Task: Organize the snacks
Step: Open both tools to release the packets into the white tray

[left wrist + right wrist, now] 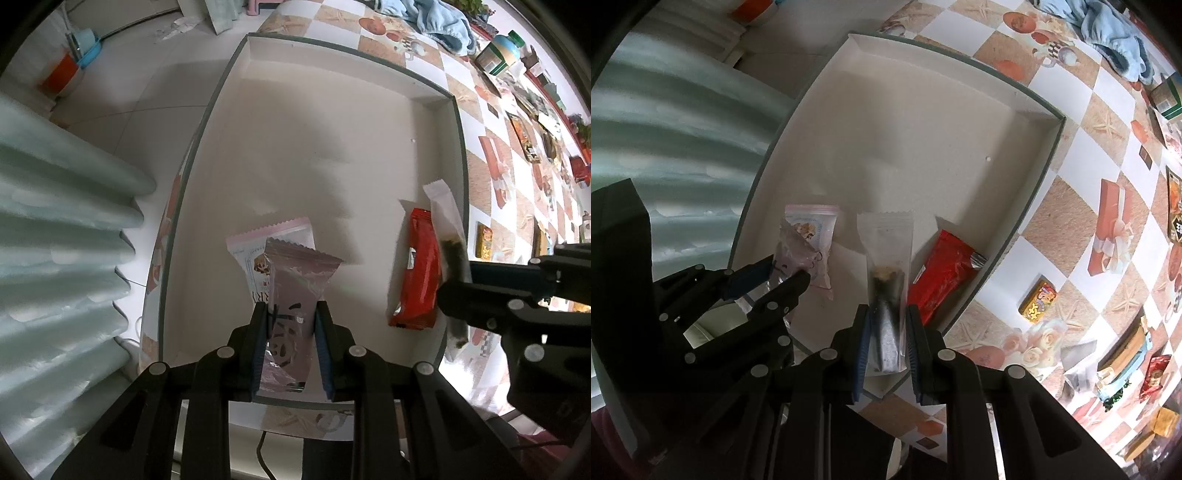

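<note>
Two claws are loaded, each closed on one packet above the near end of the white tray [236, 122]. Left claw [291, 347]: fingers pressed against both sides of a pale mauve packet [295, 295], which stands nose-forward over a pink-and-white packet [255, 251] lying on the tray floor. Right claw [886, 343]: fingers clamped on a clear packet [886, 266] holding a dark roll, held just above the tray's near edge, between the pink-and-white packet and a red packet [945, 277] that lies against the tray's right wall.

Progress, as judged: early. Two packets lie in the tray, two more are in hand and not yet set down, and most of the tray floor is bare. Several snacks remain loose on the patterned surface [1071, 221], among them a small yellow packet [1038, 299] just outside the tray and a cluster of boxes and wrappers at the lower right.

View differences: the right wrist view shows the yellow packet and the lower-right cluster clearly; the left wrist view shows those only at its margin, but adds the floor, a pleated pale-green curtain [62, 221] left of the tray, and a jar [502, 51] beyond a blue cloth [439, 22] at the far end of the surface
</note>
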The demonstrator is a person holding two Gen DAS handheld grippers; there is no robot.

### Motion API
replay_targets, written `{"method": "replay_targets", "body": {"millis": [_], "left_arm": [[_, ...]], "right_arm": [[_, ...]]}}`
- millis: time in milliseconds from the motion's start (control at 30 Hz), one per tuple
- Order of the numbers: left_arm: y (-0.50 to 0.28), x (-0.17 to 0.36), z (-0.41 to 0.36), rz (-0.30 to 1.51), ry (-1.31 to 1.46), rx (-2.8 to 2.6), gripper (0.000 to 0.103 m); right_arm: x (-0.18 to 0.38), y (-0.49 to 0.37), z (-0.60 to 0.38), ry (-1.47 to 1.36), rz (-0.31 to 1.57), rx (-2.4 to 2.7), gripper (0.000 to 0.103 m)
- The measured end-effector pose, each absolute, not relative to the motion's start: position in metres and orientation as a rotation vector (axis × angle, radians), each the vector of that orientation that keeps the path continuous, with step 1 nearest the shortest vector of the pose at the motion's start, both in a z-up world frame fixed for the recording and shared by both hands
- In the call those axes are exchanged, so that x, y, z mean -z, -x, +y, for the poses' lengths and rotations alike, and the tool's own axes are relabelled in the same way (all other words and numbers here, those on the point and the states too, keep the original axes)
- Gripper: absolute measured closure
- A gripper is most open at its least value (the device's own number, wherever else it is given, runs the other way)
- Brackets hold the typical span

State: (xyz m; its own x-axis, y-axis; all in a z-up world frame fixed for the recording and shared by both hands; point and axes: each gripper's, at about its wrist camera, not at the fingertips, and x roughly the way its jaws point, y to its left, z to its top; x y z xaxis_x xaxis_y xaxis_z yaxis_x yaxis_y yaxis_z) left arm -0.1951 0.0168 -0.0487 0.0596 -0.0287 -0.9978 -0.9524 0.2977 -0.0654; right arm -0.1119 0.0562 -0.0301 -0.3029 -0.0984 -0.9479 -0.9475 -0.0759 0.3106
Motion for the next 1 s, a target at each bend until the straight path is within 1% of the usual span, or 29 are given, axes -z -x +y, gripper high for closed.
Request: {"method": "replay_targets", "body": {"millis": [133, 233, 300, 333, 367, 433, 467, 533, 633, 667, 700, 733, 1000], "left_arm": [[0.195, 0.051, 0.016, 1.311, 1.028, -0.932, 0.076], [0.194, 0.051, 0.015, 1.325, 1.023, -0.936, 0.072], [0.192, 0.052, 0.014, 1.333, 1.021, -0.937, 0.061], [0.191, 0.051, 0.013, 1.333, 1.019, -0.939, 0.048], [0.191, 0.051, 0.012, 1.331, 1.016, -0.942, 0.038], [0.19, 0.049, 0.012, 1.322, 1.008, -0.95, 0.03], [0.19, 0.048, 0.012, 1.32, 1.005, -0.953, 0.027], [0.188, 0.045, 0.012, 1.318, 0.992, -0.965, 0.025], [0.183, 0.043, 0.011, 1.318, 0.97, -0.976, 0.025], [0.181, 0.043, 0.012, 1.318, 0.965, -0.977, 0.025], [0.179, 0.041, 0.012, 1.315, 0.96, -0.974, 0.025], [0.176, 0.04, 0.011, 1.313, 0.957, -0.97, 0.025], [0.139, 0.032, 0.003, 1.323, 0.921, -0.889, 0.025]], "right_arm": [[0.037, 0.116, 0.058, 1.187, 1.463, -1.46, 0.083], [0.041, 0.118, 0.059, 1.187, 1.472, -1.463, 0.083], [0.042, 0.117, 0.057, 1.185, 1.479, -1.46, 0.082], [0.043, 0.115, 0.058, 1.18, 1.486, -1.457, 0.082], [0.045, 0.112, 0.059, 1.176, 1.496, -1.451, 0.077], [0.045, 0.106, 0.06, 1.16, 1.504, -1.436, 0.036], [0.044, 0.102, 0.06, 1.139, 1.496, -1.433, 0.033], [0.043, 0.096, 0.06, 1.121, 1.494, -1.43, 0.033], [0.044, 0.087, 0.06, 1.101, 1.506, -1.413, 0.033], [0.046, 0.081, 0.058, 1.094, 1.511, -1.402, 0.025], [0.048, 0.076, 0.057, 1.087, 1.517, -1.39, 0.009], [0.049, 0.07, 0.055, 1.075, 1.521, -1.377, 0.001], [0.058, 0.013, 0.041, 0.983, 1.568, -1.24, 0.001]]}}
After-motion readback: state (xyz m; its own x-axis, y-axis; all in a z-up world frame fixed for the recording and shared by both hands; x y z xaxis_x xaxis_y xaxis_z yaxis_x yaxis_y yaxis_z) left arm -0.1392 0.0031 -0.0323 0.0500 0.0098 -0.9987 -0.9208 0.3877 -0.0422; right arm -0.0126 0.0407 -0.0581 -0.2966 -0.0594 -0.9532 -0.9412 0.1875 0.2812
